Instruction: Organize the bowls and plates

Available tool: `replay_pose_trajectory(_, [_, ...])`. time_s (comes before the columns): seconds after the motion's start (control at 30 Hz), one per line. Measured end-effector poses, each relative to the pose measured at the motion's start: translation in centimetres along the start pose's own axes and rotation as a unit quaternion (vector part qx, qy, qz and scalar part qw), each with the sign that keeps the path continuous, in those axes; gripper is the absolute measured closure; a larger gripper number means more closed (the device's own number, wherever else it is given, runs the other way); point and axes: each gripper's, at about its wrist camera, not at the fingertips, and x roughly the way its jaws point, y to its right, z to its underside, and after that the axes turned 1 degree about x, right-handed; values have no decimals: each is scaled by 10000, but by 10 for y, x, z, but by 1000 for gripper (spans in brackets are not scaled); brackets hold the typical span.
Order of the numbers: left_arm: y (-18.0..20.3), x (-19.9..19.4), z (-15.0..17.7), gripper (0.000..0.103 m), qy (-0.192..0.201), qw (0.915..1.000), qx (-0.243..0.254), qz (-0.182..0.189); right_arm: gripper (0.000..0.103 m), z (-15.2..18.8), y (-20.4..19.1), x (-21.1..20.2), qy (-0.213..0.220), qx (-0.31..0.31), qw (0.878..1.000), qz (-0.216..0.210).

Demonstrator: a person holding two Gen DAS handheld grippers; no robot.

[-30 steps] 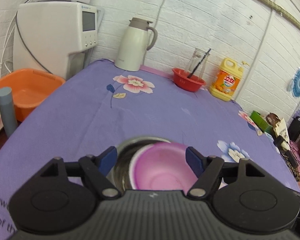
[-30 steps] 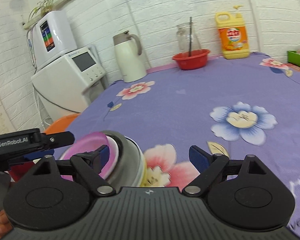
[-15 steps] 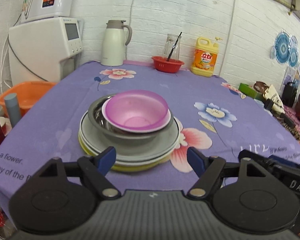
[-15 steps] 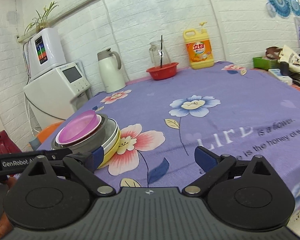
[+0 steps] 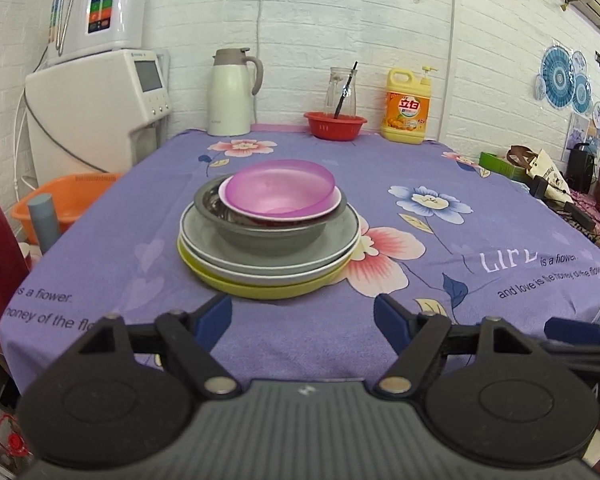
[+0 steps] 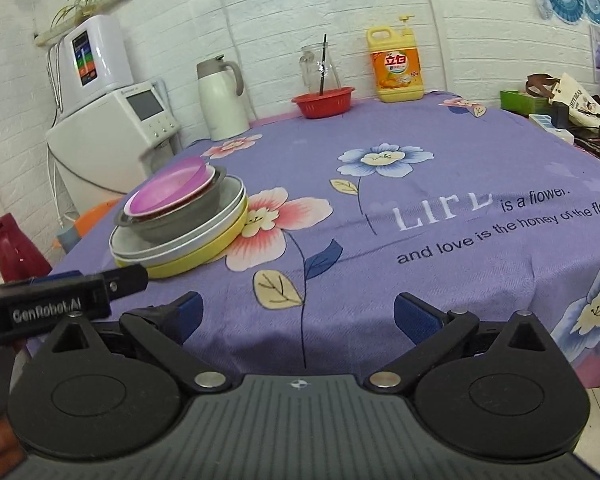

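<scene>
On the table (image 5: 480, 240), draped in a purple flowered cloth, the dishes sit in one stack near its left front corner: a translucent purple plastic bowl (image 5: 280, 194) nests in a white-rimmed bowl (image 5: 236, 205), that in a grey metal bowl (image 5: 268, 232), all on a grey plate (image 5: 204, 240) atop a yellow plate (image 5: 260, 290). The left claw (image 5: 302, 326) hangs just short of the stack, blue pads spread wide with nothing between them. The right claw (image 6: 298, 318), well right of the stack, is likewise spread wide and empty. At the far wall stand a cream thermos jug (image 5: 230, 94), a red basket (image 5: 335, 125) and a yellow detergent bottle (image 5: 407, 110).
</scene>
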Motion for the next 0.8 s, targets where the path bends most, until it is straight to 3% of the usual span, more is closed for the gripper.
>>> replay_pose_trajectory(0.8, [14,-22,-16,26,273,9992,271,107,0,7,3,-19,107,-56,9999,-11])
